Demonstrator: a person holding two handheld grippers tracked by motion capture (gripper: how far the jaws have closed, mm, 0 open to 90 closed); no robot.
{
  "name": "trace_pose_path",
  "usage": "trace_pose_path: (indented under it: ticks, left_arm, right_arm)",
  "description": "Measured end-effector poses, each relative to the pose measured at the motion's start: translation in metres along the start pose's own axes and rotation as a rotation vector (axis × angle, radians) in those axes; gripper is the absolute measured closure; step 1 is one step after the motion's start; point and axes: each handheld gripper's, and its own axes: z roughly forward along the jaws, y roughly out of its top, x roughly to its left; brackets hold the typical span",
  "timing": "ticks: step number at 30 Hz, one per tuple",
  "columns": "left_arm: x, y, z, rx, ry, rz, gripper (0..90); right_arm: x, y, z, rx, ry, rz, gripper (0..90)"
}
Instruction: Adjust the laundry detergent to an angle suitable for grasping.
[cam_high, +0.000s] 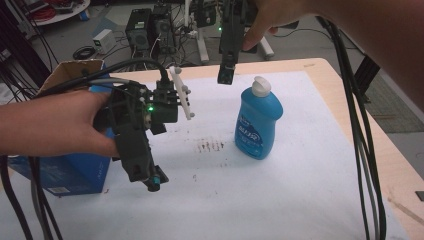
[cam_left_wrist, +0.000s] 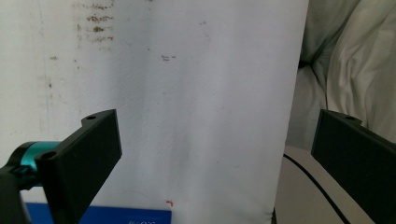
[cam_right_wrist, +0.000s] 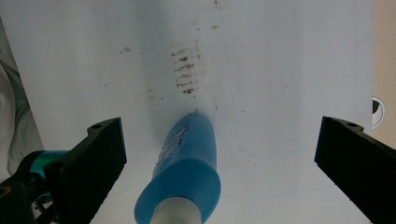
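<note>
The blue detergent bottle (cam_high: 258, 122) stands upright on the white-covered table (cam_high: 300, 190), right of a brown smudge (cam_high: 210, 146). The right gripper (cam_high: 226, 75) hangs above it, jaws wide apart and empty. The left gripper (cam_high: 152, 181), jaws also apart, hovers beside a blue cardboard box (cam_high: 75, 172).

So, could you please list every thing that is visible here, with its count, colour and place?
bottle: one, blue with white cap, upright on the sheet, right of centre
sheet: one, white with brown stains, covers the table
table: one, light wood, bare along the right edge
box: one, blue cardboard, open, at the left
left gripper: one, black, open, above the sheet near the box
right gripper: one, black, open, above the bottle
</note>
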Motion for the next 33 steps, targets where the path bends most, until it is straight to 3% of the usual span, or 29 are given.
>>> trace_pose_path:
  ticks: [14, 33]
  left_arm:
    - [-0.001, -0.002, -0.003, -0.012, 0.010, -0.023, 1.7]
    - [-0.002, -0.001, -0.005, -0.004, 0.025, -0.015, 1.7]
  right_arm:
    - [0.003, -0.001, -0.003, -0.007, 0.003, -0.016, 1.1]
    - [0.009, -0.005, -0.010, -0.013, -0.012, -0.006, 1.1]
